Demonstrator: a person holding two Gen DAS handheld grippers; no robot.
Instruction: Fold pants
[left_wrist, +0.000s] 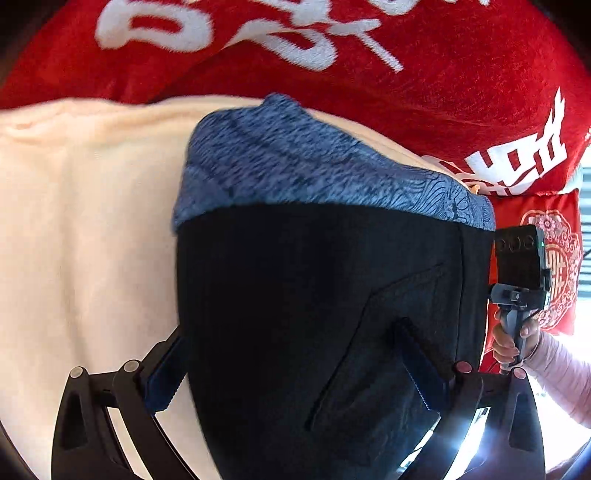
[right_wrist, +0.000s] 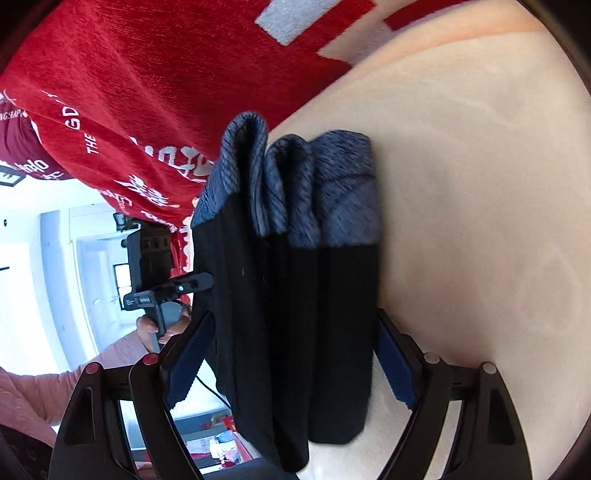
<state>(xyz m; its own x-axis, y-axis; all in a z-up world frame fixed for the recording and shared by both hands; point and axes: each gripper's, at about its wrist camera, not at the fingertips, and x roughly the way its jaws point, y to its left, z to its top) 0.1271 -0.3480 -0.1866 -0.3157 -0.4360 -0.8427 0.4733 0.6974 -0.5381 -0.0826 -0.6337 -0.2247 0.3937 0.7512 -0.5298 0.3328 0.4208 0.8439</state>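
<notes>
Black pants (left_wrist: 314, 314), folded into a thick bundle with a blue-grey patterned waistband (left_wrist: 295, 162) at the far end, fill the space right in front of both cameras. Left gripper (left_wrist: 295, 369) is spread wide around the bundle, one blue pad (left_wrist: 162, 384) at its left edge and the other lying on the cloth near a pocket seam; can't really tell if they're squeezing. Right gripper (right_wrist: 291, 369) also stands wide, with the stacked folds between its pads (right_wrist: 397, 369), which don't seem to press in. Pants sit on a cream blanket (left_wrist: 85, 221), near its far edge where a red blanket with white lettering (left_wrist: 406, 81) starts. Each view catches the other hand (left_wrist: 511, 336) gripping its handle.
</notes>
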